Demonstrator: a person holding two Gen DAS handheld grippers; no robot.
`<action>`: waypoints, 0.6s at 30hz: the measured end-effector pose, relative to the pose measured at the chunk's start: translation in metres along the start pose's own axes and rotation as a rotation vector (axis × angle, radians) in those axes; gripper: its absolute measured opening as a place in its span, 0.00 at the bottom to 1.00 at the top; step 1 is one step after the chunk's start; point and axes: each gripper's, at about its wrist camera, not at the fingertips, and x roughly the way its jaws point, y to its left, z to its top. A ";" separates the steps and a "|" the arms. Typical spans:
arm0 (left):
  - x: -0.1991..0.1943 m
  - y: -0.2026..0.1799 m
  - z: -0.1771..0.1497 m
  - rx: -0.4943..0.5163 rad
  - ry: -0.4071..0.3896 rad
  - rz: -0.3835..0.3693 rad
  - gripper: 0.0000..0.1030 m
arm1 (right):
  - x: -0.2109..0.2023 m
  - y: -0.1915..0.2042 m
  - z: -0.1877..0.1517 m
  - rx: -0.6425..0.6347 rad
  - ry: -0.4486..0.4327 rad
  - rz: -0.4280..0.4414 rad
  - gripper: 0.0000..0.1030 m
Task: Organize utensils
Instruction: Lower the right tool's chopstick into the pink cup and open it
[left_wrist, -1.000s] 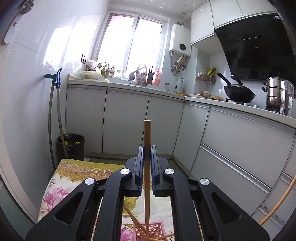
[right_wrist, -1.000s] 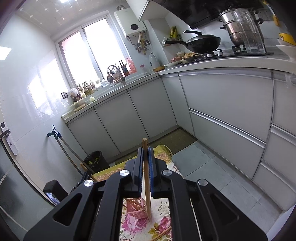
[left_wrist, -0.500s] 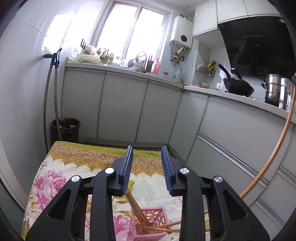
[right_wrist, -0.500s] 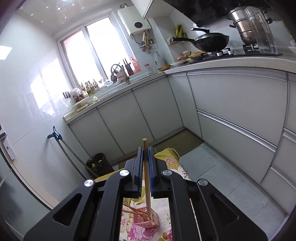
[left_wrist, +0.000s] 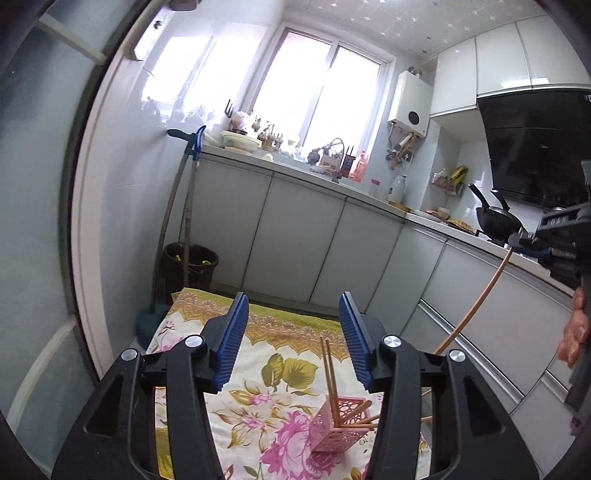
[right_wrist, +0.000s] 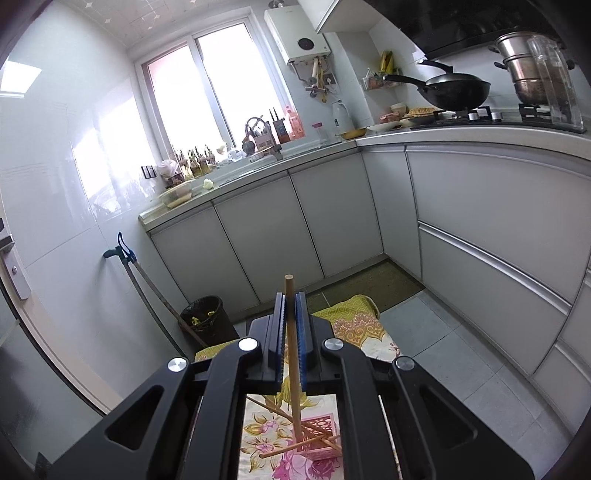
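Observation:
A pink lattice utensil holder (left_wrist: 340, 424) stands on a floral cloth (left_wrist: 258, 406), with several wooden chopsticks (left_wrist: 328, 369) leaning in it. My left gripper (left_wrist: 293, 336) is open and empty, above and behind the holder. My right gripper (right_wrist: 291, 325) is shut on one wooden chopstick (right_wrist: 291, 354), held upright with its lower end at the pink holder (right_wrist: 319, 432). The right gripper (left_wrist: 532, 243) and its chopstick (left_wrist: 476, 299) also show at the right of the left wrist view.
Grey kitchen cabinets (left_wrist: 295, 236) run along the back and right. A black bin (left_wrist: 190, 262) and mop handles (left_wrist: 184, 206) stand at the back left. A wok (right_wrist: 454, 92) and steel pot (right_wrist: 524, 70) sit on the stove.
My left gripper opened and let go of its chopstick, which now leans in the holder, then drew back. My right gripper keeps its chopstick and has lowered it toward the holder.

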 end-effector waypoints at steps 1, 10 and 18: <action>-0.004 0.006 0.003 -0.007 -0.008 0.005 0.46 | 0.008 0.002 -0.005 -0.003 0.004 -0.010 0.06; 0.001 0.021 -0.001 0.027 0.027 0.073 0.46 | 0.083 -0.003 -0.054 -0.006 0.080 -0.087 0.06; 0.015 0.008 -0.016 0.090 0.089 0.082 0.48 | 0.120 -0.004 -0.096 -0.039 0.174 -0.114 0.07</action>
